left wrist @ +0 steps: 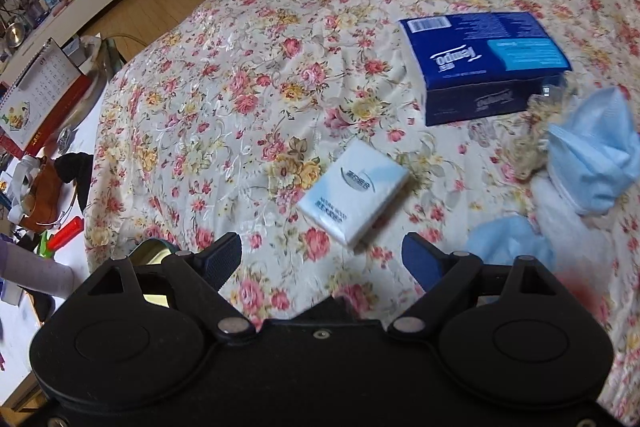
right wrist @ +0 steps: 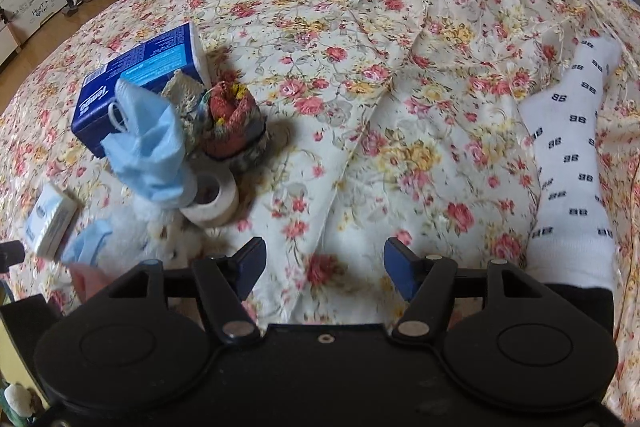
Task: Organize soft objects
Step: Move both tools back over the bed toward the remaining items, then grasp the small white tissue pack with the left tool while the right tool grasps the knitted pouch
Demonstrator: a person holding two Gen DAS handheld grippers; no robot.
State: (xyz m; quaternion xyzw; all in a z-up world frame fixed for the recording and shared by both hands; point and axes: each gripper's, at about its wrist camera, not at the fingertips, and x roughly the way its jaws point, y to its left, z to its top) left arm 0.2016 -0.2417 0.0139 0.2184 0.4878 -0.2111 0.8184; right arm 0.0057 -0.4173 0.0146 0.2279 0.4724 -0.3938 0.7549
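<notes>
On a bed spread with a floral quilt [left wrist: 224,75], both tools hang released and empty, pointing steeply down. The left tool [left wrist: 322,259] hovers just short of a small white tissue pack [left wrist: 354,193], apparently the next item to gather. Beyond it, a blue tissue box [left wrist: 484,63], a blue face mask [right wrist: 150,151], a roll of white tape [right wrist: 212,201] and a red knitted piece [right wrist: 232,123] sit clustered, suggesting a collecting spot. The right tool [right wrist: 324,271] faces bare quilt, a patterned white sock [right wrist: 572,155] well apart at right.
</notes>
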